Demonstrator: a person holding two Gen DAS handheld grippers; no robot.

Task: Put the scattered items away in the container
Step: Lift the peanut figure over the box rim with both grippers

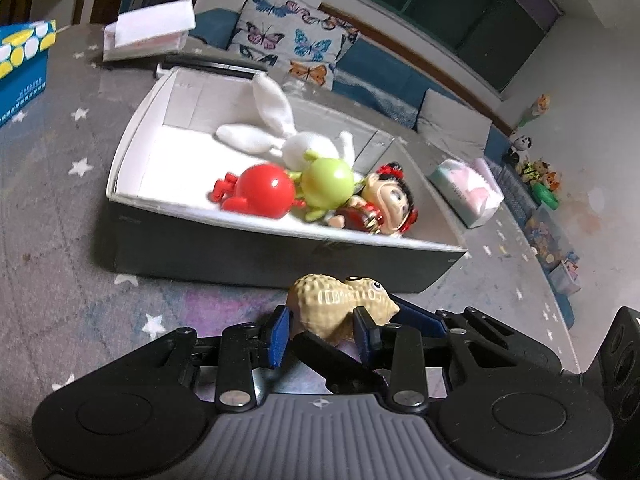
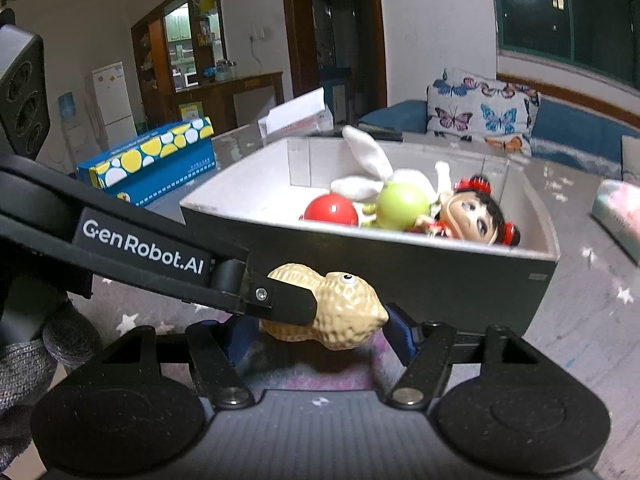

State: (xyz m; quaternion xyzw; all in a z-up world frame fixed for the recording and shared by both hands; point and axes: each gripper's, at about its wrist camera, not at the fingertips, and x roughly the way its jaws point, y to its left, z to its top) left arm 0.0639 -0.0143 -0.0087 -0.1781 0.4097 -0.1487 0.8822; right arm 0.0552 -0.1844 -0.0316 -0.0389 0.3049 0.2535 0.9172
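On the far left of the star-patterned grey surface sits a blue carton with yellow and white spots. Right of it, further back, lies a white folded box.

In the middle stands the container, dark outside and white inside, and open at the top. Four toys lie inside it. A red round toy is on the left, touching a green round toy. Behind them is a white plush rabbit, and at the right end a doll with black hair and red ornaments lies on its back.

The peanut toy is outside the container, just in front of its near wall. The left hand-held gripper grasps it across its width, with the blue pads pressed against its sides. The right hand-held gripper clasps the same peanut toy lengthwise, with a pad at each end. Whether the toy touches the surface cannot be told.

In the right wrist view, the left hand-held gripper's black finger crosses the peanut toy from the left, and a grey knitted sleeve shows at the left edge.

To the right of the container, a pale tissue pack rests on the surface. Beyond it is a butterfly cushion on a blue sofa.
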